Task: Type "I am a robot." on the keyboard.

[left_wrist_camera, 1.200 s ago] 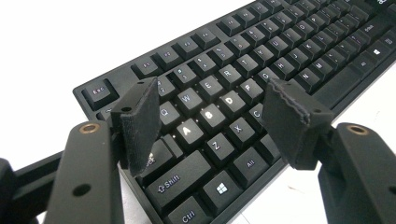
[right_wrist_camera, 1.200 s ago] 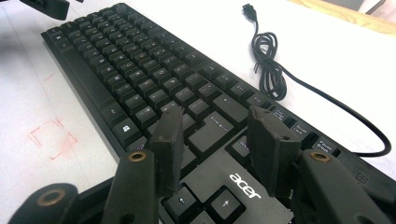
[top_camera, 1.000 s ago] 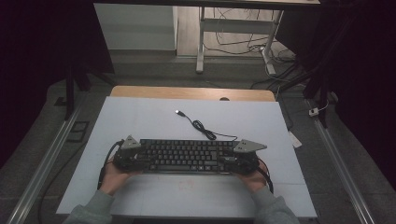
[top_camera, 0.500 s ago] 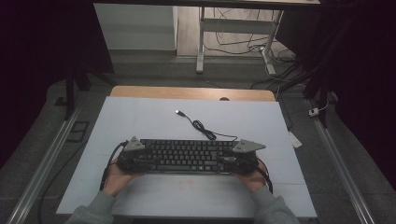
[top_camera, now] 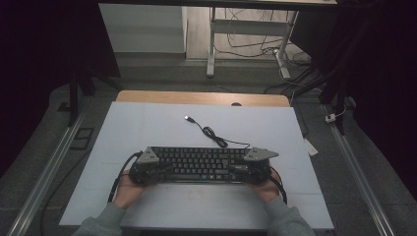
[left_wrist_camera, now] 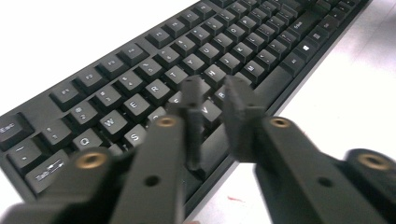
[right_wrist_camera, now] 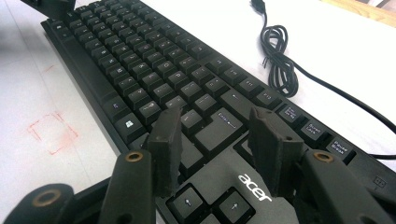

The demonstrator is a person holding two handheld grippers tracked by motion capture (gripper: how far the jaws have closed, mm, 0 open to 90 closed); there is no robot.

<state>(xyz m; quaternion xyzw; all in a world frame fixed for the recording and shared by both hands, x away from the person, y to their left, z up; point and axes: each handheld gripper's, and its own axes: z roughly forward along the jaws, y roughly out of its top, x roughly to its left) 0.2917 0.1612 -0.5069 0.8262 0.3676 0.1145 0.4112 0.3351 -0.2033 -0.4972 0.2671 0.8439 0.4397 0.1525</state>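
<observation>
A black keyboard lies across the near half of the white table, and its black cable coils away to a USB plug. My left gripper sits over the keyboard's left end. In the left gripper view its jaws hover above the letter keys; they have just been closing, a narrow gap is left, and nothing is between them. My right gripper is at the right end. Its jaws stand open above the Enter key and the arrow keys, holding nothing.
The white table top has a wooden strip along its far edge. A faint red square is marked on the table in front of the keyboard. A desk frame and loose cables stand beyond the table.
The left gripper has shifted slightly right, further over the keyboard's left end, and its jaws have drawn together. The right gripper and the keyboard have stayed put.
</observation>
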